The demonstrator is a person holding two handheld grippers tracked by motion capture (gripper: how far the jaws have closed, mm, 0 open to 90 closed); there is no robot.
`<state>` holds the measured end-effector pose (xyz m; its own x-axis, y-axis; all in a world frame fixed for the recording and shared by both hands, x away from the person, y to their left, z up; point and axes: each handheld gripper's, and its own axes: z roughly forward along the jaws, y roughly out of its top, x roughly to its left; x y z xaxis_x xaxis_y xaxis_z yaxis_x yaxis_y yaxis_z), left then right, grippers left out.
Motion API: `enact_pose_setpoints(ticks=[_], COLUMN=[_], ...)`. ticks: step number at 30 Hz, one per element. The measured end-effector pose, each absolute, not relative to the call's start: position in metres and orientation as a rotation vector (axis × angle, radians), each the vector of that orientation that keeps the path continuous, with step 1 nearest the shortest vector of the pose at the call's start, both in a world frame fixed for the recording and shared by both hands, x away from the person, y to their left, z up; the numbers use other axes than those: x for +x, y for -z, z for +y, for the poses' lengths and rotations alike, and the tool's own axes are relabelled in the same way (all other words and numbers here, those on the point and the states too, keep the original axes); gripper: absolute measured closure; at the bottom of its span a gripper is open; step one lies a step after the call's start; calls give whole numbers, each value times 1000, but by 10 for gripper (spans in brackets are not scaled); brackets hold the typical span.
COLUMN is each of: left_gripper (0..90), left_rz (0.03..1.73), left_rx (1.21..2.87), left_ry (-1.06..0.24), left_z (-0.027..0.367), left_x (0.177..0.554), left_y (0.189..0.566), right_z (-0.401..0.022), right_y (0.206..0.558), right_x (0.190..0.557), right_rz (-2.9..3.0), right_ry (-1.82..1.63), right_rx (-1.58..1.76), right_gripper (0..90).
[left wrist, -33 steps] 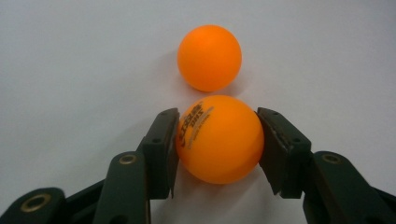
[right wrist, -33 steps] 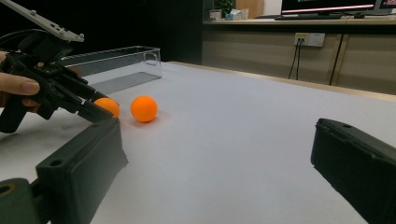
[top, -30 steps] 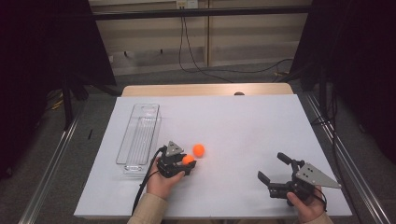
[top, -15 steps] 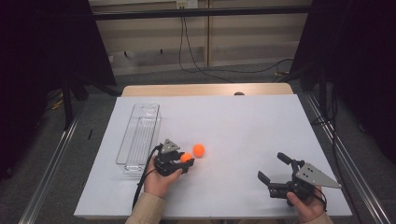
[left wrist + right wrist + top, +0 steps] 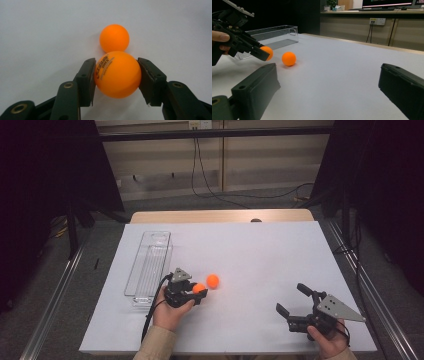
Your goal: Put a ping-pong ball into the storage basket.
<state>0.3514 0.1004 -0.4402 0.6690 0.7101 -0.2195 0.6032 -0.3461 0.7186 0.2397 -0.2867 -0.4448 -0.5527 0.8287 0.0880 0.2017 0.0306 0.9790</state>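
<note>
A: The left hand-held gripper [image 5: 196,292] sits low and left of centre in the high view. What has it got?

B: An orange ball [image 5: 117,74], clamped between its two black jaws. In the left gripper view the pads press on both sides of the ball, which fills the lower middle of the frame.

A: And outward from there?

B: A second orange ball [image 5: 212,280] lies on the white bench [image 5: 260,250], just up and right of the held one in the high view. In the left gripper view it sits directly above the held ball, straight ahead along the jaws, and whether the two touch cannot be told.

A: Where would the held ball go?

B: Most likely into the clear tray [image 5: 148,265], judging by the layout. The tray lies to the upper left of the left hand-held gripper, its long axis running up the frame, near end close to the hand.

A: And the other hand?

B: The right hand-held gripper [image 5: 290,297] rests at the lower right, jaws spread wide and holding nothing, well apart from both balls. The left hand is clearly the nearer to the tray.
</note>
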Motion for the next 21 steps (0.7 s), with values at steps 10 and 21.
enact_pose_setpoints(ticks=[10,21], left_gripper=[509,509], left_rz=[1029,1043], left_rx=[2054,2053], left_ry=[-158,-144], left_z=[104,106], left_x=[354,356], left_y=[434,428], right_z=[-287,-287], right_y=[445,445], right_x=[240,240], right_rz=[1789,1791], right_ry=[-1561,-1558], right_rx=[1044,1043], right_gripper=[19,19])
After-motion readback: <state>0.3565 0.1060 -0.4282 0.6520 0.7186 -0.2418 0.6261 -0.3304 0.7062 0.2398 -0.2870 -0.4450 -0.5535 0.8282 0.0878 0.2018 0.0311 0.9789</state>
